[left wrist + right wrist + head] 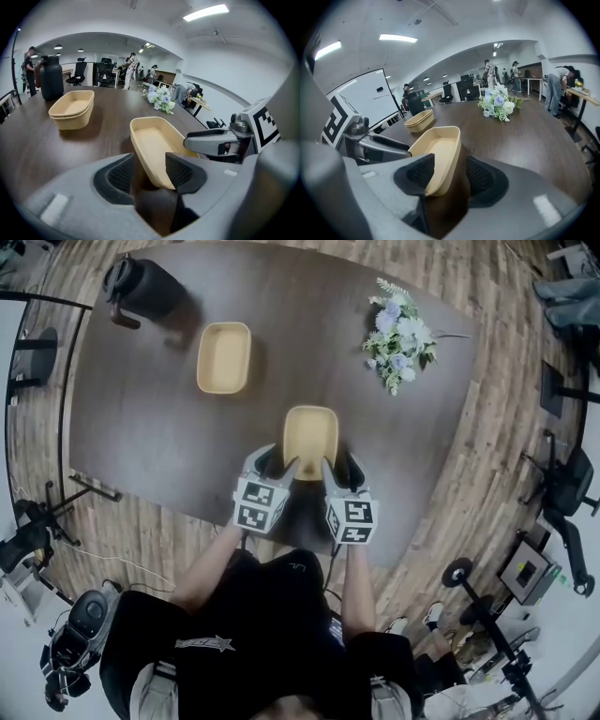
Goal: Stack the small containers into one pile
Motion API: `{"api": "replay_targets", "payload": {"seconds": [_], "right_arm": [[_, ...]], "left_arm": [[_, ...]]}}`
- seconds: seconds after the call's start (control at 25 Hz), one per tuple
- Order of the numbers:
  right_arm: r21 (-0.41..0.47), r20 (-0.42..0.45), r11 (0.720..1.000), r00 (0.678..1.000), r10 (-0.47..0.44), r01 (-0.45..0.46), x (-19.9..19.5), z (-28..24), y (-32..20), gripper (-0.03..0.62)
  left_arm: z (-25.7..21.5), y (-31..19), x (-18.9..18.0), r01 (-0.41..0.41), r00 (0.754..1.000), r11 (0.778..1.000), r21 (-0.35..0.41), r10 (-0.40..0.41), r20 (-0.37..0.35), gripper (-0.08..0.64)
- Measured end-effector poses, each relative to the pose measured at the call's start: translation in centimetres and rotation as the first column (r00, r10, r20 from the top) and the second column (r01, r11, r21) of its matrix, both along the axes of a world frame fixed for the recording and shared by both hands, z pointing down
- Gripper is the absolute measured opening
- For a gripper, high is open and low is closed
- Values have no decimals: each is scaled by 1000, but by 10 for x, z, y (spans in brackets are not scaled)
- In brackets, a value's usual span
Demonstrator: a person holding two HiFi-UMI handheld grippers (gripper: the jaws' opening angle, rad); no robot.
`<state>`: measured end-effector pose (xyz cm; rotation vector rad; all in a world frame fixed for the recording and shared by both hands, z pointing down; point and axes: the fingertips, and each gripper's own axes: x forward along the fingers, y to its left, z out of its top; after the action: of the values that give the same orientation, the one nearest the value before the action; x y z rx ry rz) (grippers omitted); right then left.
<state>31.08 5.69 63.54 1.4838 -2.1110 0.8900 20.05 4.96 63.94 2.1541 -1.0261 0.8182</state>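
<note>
Left hand-held gripper [150, 169] astride container [152, 139], 2-container pile [71, 110]

Single container [310, 435] sits at tabletop [141, 427] near edge, approx centre. Left gripper [274, 463] straddles its left wall, right gripper [342, 470] its right wall. Nested containers [224, 357] lie further back & to the left. Jug [141, 287] at far-left corner, behind them. Flowers [398, 334] near far-right corner, well apart from the rest.

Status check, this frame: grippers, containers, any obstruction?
Left gripper open, right gripper open, each astride a near container wall. Far pile untouched. Nothing stands between them.
</note>
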Motion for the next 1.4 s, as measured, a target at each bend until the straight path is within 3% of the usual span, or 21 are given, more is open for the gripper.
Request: {"api": "replay_targets", "payload": {"seconds": [0.12, 0.24, 0.52, 0.88, 1.4], "right_arm": [[-9, 1, 1000, 1000, 0, 0, -2, 4, 0, 201], [-6, -30, 1000, 1000, 4, -4, -1, 4, 0, 78], [10, -36, 1000, 999, -3, 4, -4, -4, 3, 72], [105, -17, 994, 1000, -9, 11, -18, -46, -4, 64], [222, 17, 974, 999, -51, 46, -73, -110, -18, 58]], "left_arm": [[6, 1, 2, -12, 1000, 1000, -4, 12, 12, 181], [5, -2, 1, -9, 999, 1000, 5, 9, 31, 103], [-6, -6, -1, 1, 999, 999, 41, -2, 39, 89], [-46, -10, -17, 36, 998, 990, 139, -43, 44, 84], [-117, -26, -73, 139, 987, 948, 287, -157, 41, 60]]}}
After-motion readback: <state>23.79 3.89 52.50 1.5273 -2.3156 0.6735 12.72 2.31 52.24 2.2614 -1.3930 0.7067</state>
